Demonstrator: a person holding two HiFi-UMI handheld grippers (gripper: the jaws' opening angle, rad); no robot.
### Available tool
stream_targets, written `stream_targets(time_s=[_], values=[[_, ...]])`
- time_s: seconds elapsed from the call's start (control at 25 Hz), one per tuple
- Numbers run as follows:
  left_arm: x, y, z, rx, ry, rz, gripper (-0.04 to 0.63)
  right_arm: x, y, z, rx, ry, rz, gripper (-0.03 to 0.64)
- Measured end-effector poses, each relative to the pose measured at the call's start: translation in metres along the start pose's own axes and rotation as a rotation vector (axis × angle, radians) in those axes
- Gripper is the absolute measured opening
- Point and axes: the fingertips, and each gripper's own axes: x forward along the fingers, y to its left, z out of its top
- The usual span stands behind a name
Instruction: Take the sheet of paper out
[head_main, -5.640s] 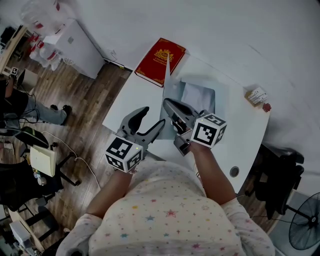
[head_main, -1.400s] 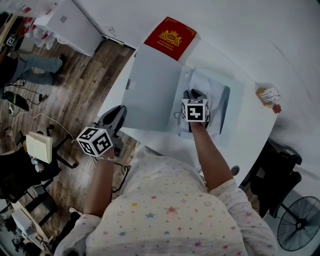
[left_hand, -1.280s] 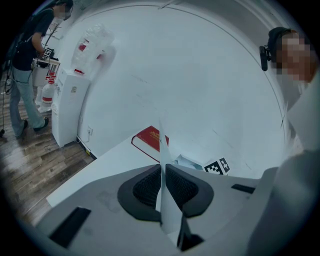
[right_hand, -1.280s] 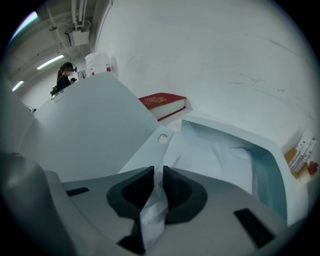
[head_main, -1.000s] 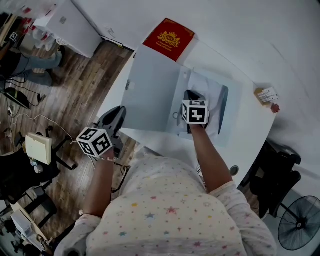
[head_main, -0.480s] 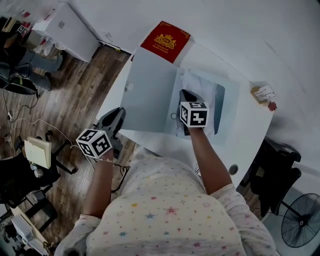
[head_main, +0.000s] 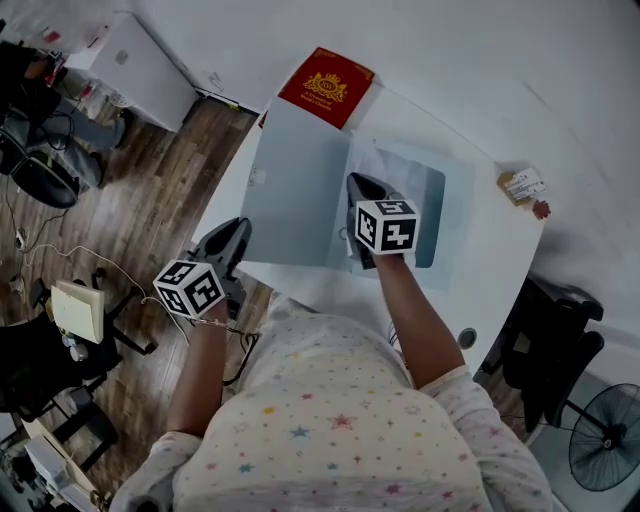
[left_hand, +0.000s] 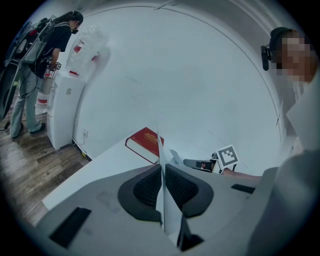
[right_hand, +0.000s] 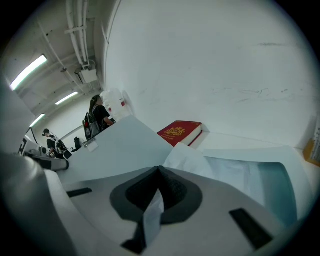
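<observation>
In the head view, bare wooden floor (head_main: 120, 200) fills the left side, and the white table (head_main: 490, 280) runs across the middle toward the right. At the lower left, off the table's near edge, the left gripper (head_main: 236, 232) has its jaws pressed flat together on the near left corner of the folder cover (head_main: 295, 180). In the left gripper view that thin edge stands upright between the ribbed pads. The grey cover is opened toward the left of the frame. A red book (head_main: 326, 86) lies beyond it at the upper centre. Just right of the cover, at the frame's centre, the right gripper (head_main: 358, 205) is clamped on the sheet of paper (right_hand: 187, 160). The near edge of the white sheet is pinched between the pads, and the rest rises ahead of them over the folder's pale blue inner half (head_main: 445, 215). Farther right, near the table's far right corner, sits a small box (head_main: 518, 185), well apart from the folder.
</observation>
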Motion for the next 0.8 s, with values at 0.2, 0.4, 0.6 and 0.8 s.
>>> stream_targets(time_s=[0.2, 0.4, 0.6, 0.8], values=[[0.001, -0.001, 0.001, -0.001, 0.002, -0.006, 0.032, -0.003, 0.014, 0.014, 0.004, -0.044, 0.048, 0.0], [0.001, -0.002, 0.001, -0.001, 0.003, -0.009, 0.032, -0.006, 0.024, 0.022, 0.004, -0.071, 0.076, 0.002], [0.001, -0.003, 0.001, 0.0, 0.006, -0.012, 0.032, -0.012, 0.031, 0.031, 0.01, -0.1, 0.101, 0.0], [0.001, -0.005, 0.002, 0.004, 0.007, -0.018, 0.032, -0.018, 0.038, 0.041, 0.004, -0.13, 0.126, 0.002]])
